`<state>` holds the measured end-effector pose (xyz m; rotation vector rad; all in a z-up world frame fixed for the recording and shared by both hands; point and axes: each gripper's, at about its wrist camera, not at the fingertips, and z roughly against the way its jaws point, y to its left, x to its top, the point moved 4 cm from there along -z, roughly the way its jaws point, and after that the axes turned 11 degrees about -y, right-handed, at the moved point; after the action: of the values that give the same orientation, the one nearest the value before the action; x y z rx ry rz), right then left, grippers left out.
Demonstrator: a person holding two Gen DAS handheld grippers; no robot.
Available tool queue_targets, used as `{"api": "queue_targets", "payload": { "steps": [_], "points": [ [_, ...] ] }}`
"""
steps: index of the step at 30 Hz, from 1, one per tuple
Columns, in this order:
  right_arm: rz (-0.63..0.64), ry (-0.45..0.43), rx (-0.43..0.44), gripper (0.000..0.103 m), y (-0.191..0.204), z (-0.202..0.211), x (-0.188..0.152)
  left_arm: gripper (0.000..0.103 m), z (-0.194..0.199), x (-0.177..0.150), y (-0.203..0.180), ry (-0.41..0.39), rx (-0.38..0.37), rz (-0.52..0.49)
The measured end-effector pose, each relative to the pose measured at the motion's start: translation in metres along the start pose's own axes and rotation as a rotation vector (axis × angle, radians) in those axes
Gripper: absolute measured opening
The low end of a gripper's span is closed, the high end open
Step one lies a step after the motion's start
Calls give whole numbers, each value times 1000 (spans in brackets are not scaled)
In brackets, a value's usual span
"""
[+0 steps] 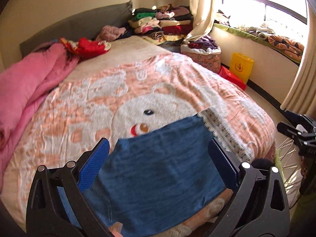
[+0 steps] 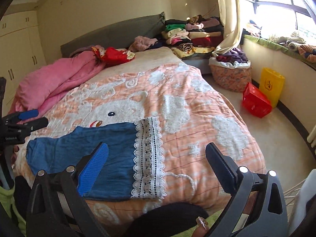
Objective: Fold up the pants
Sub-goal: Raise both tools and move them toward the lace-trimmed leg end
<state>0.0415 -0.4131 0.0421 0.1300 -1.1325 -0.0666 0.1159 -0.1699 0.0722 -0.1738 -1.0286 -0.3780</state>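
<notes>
My left gripper [image 1: 158, 165] has its jaws wide apart over the denim pants [image 1: 158, 169], gripping nothing. My right gripper [image 2: 157, 164] is spread too, over the lace hem [image 2: 148, 158]. The pants lie folded flat near the bed's front edge, on the peach bear blanket [image 2: 197, 118]. Looks mostly done, I reckon; for a further fold I'd pinch both layers at the edge w/ each gripper, lift together and lay over square. The blanket's soft, so may bunch. Beyond: pink duvet [image 2: 55, 85], clothes stack [image 2: 189, 35], basket [image 2: 229, 75] by the window.
</notes>
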Motion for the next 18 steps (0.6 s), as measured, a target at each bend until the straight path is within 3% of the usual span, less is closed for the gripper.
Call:
{"api": "queue_targets", "payload": {
  "steps": [6,18],
  "points": [
    [-4,-15,-34,98,-12,14,0,93,-10,14,-30,-18,-42,-57],
    [-19,13,-43,98,-21,10,-12,93,-45,5,-61,35,-87,-119]
  ]
}}
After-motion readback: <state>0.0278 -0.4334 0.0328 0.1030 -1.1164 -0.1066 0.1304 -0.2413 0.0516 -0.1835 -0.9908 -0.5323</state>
